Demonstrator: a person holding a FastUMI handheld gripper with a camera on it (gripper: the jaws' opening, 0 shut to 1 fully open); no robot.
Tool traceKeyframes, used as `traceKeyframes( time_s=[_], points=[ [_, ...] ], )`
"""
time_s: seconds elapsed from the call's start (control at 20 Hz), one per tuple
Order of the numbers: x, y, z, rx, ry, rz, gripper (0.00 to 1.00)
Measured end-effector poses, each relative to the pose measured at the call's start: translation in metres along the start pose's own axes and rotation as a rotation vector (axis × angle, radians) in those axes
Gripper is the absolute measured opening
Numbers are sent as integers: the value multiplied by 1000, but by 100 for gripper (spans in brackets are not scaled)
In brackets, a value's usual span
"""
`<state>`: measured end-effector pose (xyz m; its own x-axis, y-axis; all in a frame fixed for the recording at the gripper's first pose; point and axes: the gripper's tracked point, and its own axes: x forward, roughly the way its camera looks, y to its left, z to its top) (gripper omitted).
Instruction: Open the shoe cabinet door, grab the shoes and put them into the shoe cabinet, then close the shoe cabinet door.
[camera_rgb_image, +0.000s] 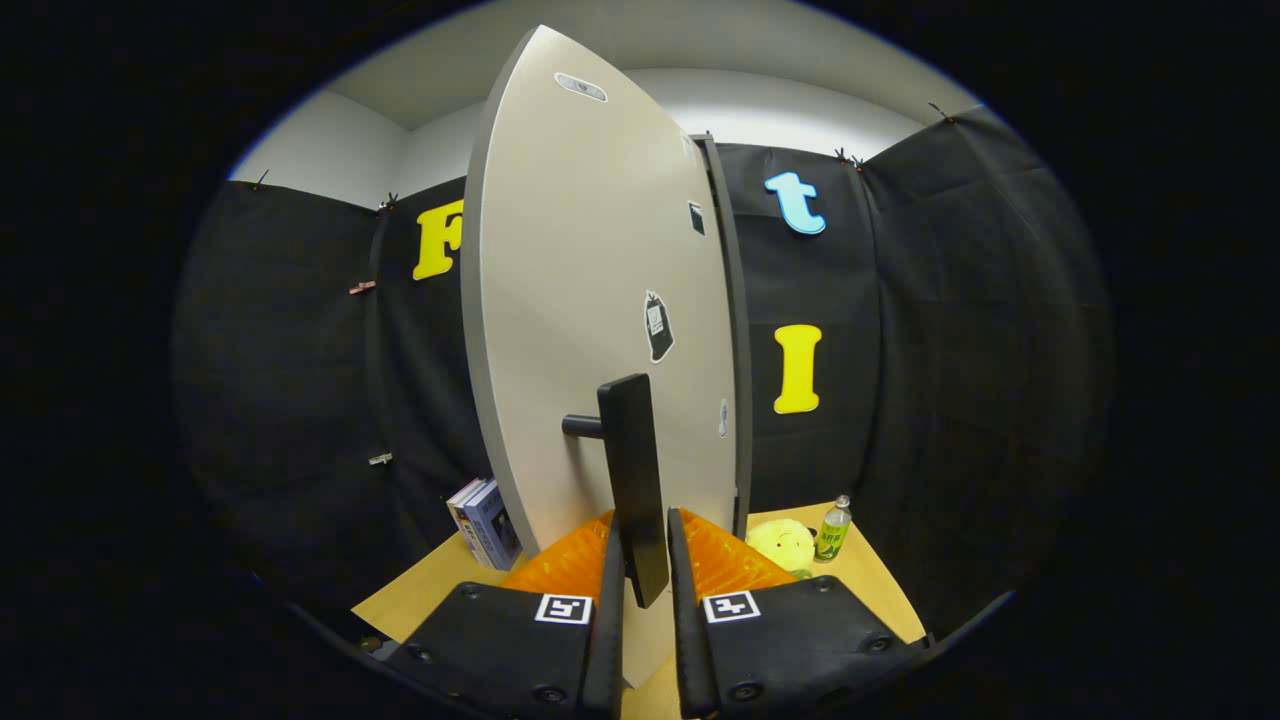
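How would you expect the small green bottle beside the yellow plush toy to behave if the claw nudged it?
The bottle stands upright and is tall for its narrow base, so it would probably tip. Its round body would likely roll afterwards. The claw sits around the cabinet door's handle, well short of it.

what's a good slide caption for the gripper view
Gripper fingers around the black handle of the shoe cabinet door, which stands ajar.

A light wooden desk (880, 590) carries a tall grey shoe cabinet (590, 330) standing upright. Books (485, 522) lean to one side of it; a yellow plush toy (782, 545) and a green-labelled bottle (832, 530) sit together on the other.
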<state>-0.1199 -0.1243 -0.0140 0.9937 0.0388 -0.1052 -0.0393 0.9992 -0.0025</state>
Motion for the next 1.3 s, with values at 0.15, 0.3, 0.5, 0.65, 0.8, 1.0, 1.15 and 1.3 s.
traceKeyframes(
  time_s=[0.15, 0.3, 0.5, 0.65, 0.8, 1.0, 1.15, 1.3],
  points=[
    [-20, -21, 7, -5, -24, -45, 25],
    [-43, -48, 14, -16, -49, -114, 25],
    [-68, -81, 20, -17, -64, -172, 21],
    [-82, -90, 14, -2, -52, -172, 21],
    [-88, -80, 2, 4, -42, -128, 21],
    [-84, -48, -27, 0, -26, -36, 21],
    [-77, -29, -59, 25, -6, -1, 21],
    [-68, 2, -105, -3, 14, 46, 21]
  ],
)
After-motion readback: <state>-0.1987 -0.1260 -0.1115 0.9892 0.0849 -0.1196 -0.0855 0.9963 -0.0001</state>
